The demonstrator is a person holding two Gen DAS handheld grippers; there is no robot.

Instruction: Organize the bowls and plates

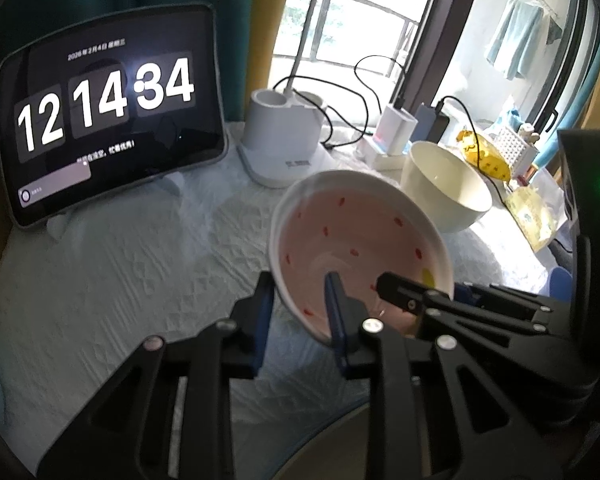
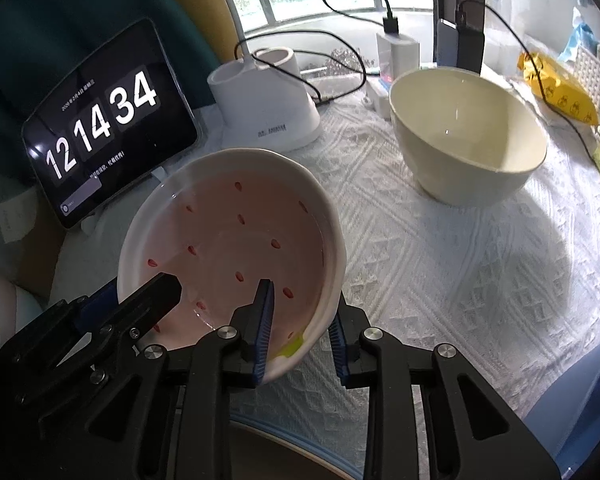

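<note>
A pink bowl with red specks and a white rim (image 1: 352, 240) (image 2: 228, 232) hangs tilted above the white tablecloth, held from two sides. My left gripper (image 1: 300, 312) (image 2: 134, 294) is shut on its near-left rim, one finger inside and one outside. On the near-right rim my right gripper (image 2: 300, 332) (image 1: 432, 288) is clamped the same way. A larger cream bowl (image 1: 444, 184) (image 2: 468, 136) stands upright and empty on the cloth, to the right of and behind the pink one.
A tablet (image 1: 108, 112) (image 2: 104, 120) showing a clock leans at the back left. A white lamp base (image 1: 276, 136) (image 2: 264, 100), chargers with black cables (image 2: 396, 52) and a yellow packet (image 2: 556, 88) line the back. The table edge (image 2: 572, 408) curves near right.
</note>
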